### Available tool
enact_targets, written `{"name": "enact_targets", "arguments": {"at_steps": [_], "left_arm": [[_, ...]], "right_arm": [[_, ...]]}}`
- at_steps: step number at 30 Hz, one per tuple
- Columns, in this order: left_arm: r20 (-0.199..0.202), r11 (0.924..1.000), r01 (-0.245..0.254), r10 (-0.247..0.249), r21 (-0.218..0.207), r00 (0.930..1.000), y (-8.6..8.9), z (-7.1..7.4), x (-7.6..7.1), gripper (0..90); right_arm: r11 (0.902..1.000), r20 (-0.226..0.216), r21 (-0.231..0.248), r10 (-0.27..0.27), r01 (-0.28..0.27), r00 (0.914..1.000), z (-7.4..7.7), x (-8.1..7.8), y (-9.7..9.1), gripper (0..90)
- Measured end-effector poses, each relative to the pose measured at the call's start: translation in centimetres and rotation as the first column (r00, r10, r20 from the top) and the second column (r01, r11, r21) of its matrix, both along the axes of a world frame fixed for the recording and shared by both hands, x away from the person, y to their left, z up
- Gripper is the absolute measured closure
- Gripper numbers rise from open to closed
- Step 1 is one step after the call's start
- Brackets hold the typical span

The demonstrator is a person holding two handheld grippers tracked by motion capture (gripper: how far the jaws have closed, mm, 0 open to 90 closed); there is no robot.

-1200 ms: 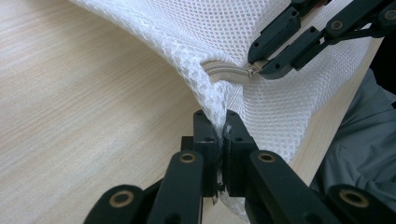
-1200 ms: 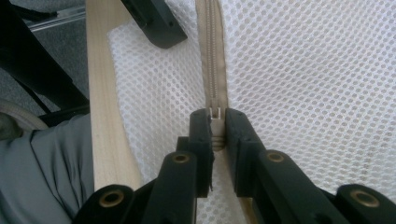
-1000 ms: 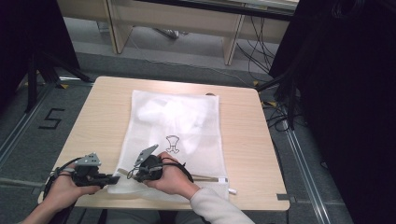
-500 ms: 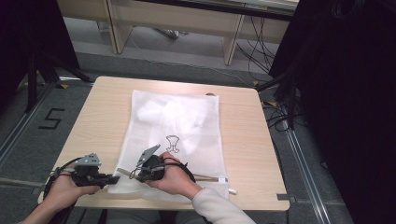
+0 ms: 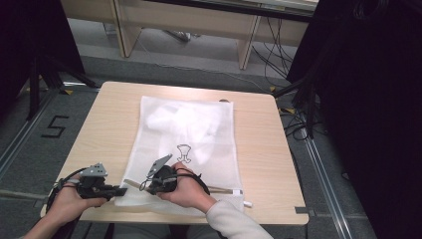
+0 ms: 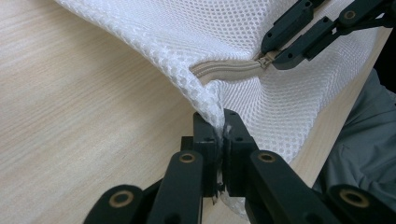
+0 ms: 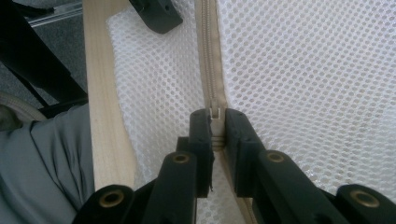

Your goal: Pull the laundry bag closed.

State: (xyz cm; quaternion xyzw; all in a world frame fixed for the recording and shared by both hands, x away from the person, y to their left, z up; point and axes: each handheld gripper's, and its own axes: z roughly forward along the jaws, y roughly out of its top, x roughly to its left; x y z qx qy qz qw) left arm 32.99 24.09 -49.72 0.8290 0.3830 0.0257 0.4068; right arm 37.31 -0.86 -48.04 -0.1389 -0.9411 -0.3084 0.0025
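Observation:
A white mesh laundry bag (image 5: 199, 144) lies flat on the wooden table (image 5: 263, 144), with a white garment showing through it. A beige zipper (image 6: 224, 71) runs along the bag's near edge. My left gripper (image 6: 219, 133) is shut on the bag's mesh corner beside the zipper's end, and sits at the near left of the table (image 5: 122, 189). My right gripper (image 7: 215, 122) is shut on the zipper pull (image 7: 215, 113), just right of the left one (image 5: 143, 185). The right gripper (image 6: 275, 53) pinches the pull (image 6: 262, 60) in the left gripper view too.
The bag's near edge lies close to the table's front edge (image 7: 105, 130). A person's grey sleeve (image 7: 51, 168) is just below that edge. Desk legs and cables (image 5: 278, 55) stand on the floor beyond the table. Dark curtains (image 5: 368, 119) hang at the right.

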Motion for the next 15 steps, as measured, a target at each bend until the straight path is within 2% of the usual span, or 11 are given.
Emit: {"name": "enact_targets", "arguments": {"at_steps": [10, 12, 14, 15], "left_arm": [[-0.006, 1.0000, -0.004, 0.004, -0.003, 1.0000, 0.02, -0.04, 0.01, 85.6], [-0.006, 1.0000, 0.002, -0.002, -0.006, 1.0000, 0.04, -0.05, 0.05, 85.6], [0.010, 0.9998, -0.010, 0.010, -0.015, 0.9999, -0.06, -0.18, 0.00, 85.6], [0.006, 0.9998, -0.013, 0.013, -0.013, 0.9999, -0.06, -0.16, -0.03, 85.6]], "right_arm": [[1.0000, -0.004, -0.006, -0.006, 0.006, 1.0000, 0.03, 0.02, -0.41, 82.4], [1.0000, 0.005, 0.002, 0.006, -0.006, 1.0000, -0.03, 0.14, -0.48, 82.4], [1.0000, 0.009, -0.005, 0.009, -0.009, 0.9999, 0.00, 0.09, -0.46, 82.4], [1.0000, 0.007, -0.003, 0.009, -0.009, 0.9999, -0.01, 0.08, -0.46, 82.4]]}}
